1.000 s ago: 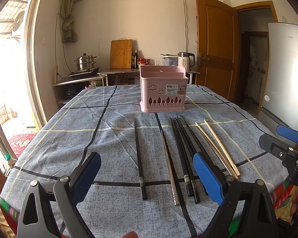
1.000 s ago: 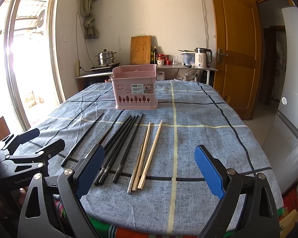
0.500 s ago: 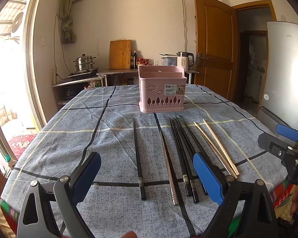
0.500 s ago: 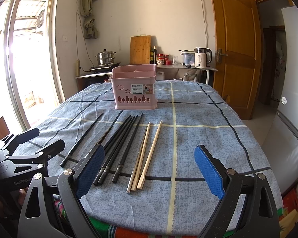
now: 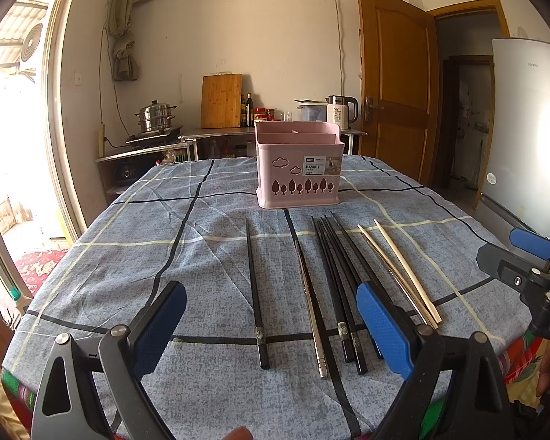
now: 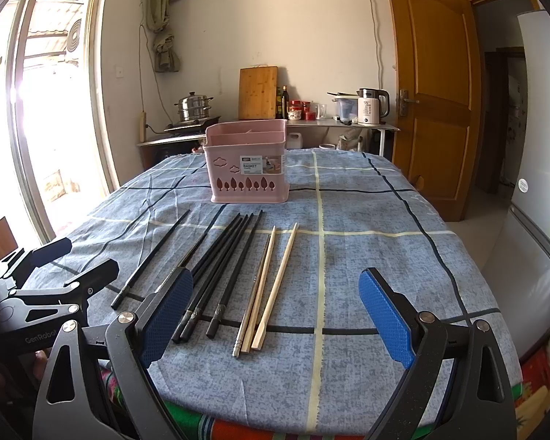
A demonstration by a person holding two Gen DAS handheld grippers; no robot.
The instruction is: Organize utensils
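Pink basket (image 5: 300,168) standing mid-tabletop (image 5: 128,249), contents hidden; chopsticks (image 6: 231,267) lying toward the near edge. Left gripper (image 5: 271,333) and right gripper (image 6: 275,315) fingers spread wide, holding nothing.

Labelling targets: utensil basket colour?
Pink utensil basket, tree and cloud cutouts; right wrist view shows it best.

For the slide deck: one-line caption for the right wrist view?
Open right gripper above black chopsticks and wooden chopsticks laid on the checked tablecloth, pink basket behind.

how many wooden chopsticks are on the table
2. One lies at the right end of the row on the tablecloth; the other lies just left of it, beside a thin metal chopstick. None looks hidden.
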